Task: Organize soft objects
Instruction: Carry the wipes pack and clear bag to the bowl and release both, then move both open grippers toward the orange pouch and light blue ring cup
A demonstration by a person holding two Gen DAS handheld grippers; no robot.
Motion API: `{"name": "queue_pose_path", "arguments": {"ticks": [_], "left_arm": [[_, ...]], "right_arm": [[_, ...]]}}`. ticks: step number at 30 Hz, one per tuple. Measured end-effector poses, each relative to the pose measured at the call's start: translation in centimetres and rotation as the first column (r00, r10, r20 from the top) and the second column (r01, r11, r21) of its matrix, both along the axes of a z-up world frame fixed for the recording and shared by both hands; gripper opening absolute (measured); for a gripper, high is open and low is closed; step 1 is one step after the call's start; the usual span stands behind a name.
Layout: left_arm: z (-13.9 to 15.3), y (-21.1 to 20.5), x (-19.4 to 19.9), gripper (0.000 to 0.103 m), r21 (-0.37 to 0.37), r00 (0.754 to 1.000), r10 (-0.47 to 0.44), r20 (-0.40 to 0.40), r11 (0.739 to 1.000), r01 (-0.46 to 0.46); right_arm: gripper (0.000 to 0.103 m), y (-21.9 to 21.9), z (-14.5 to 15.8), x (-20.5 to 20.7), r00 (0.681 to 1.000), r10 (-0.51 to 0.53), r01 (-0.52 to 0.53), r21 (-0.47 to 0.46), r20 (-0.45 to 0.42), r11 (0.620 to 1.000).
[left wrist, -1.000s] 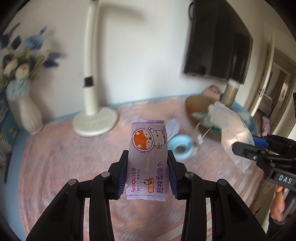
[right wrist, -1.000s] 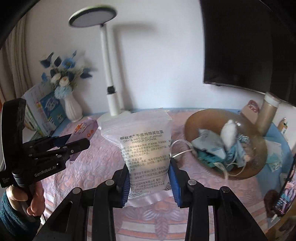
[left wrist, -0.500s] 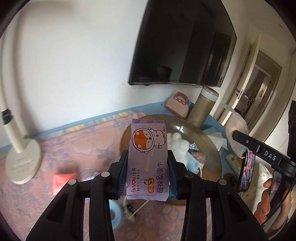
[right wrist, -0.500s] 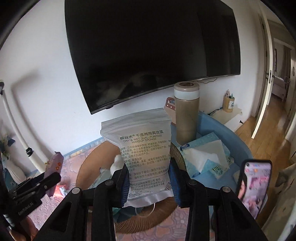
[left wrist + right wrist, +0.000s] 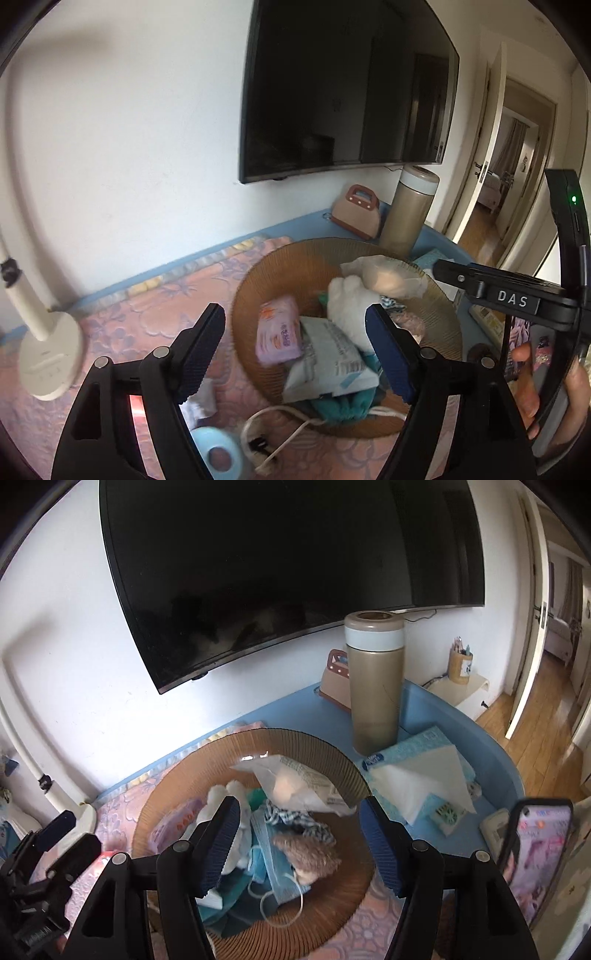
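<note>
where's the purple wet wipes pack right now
In the left wrist view the purple wet wipes pack lies in the brown ribbed bowl, at its left side, beside the white printed pouch.

Right gripper (image 5: pixel 297 834) is hanging over the brown basket (image 5: pixel 177 786), jaws just been opening and nothing's sitting between them now. The white sponge pouch (image 5: pixel 295 782) is lying in the basket just ahead of the fingertips, with a fuzzy brown toy (image 5: pixel 308 853) and blue masks (image 5: pixel 275 864) piling up right below. A gold flask (image 5: pixel 375 686) is standing further ahead.
</note>
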State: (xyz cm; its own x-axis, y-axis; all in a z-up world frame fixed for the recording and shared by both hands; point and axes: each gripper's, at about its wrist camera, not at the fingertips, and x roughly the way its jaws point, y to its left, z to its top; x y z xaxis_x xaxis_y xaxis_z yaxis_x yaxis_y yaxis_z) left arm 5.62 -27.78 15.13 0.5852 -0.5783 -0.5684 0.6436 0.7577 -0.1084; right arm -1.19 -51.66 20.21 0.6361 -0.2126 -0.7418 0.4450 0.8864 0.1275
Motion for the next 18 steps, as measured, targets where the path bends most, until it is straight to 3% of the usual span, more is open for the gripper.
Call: {"name": "queue_pose_path", "arguments": {"ticks": [7, 11, 12, 18], "left_arm": [[4.8, 7.4, -3.6, 0.077, -0.044, 0.995, 0.074, 0.066, 0.996, -0.072], [7.3, 12.6, -6.0, 0.089, -0.068, 0.984, 0.141, 0.107, 0.989, -0.135], [7.6, 13.9, -6.4, 0.093, -0.074, 0.982, 0.154, 0.106, 0.986, -0.146], [7.1, 21.4, -8.5, 0.1, -0.112, 0.958, 0.28, 0.066, 0.956, -0.271]], "right_arm": [[0.066, 5.6, 3.8, -3.2, 0.991, 0.108, -0.109, 0.009, 0.08, 0.994], [0.076, 10.6, 5.3, -4.7, 0.966, 0.218, -0.226, 0.039, 0.14, 0.973], [0.081, 11.8, 5.4, -5.0, 0.958, 0.243, -0.252, 0.044, 0.15, 0.967], [0.084, 19.3, 3.2, -5.5, 0.915, 0.378, -0.387, 0.048, 0.14, 0.921]]}}
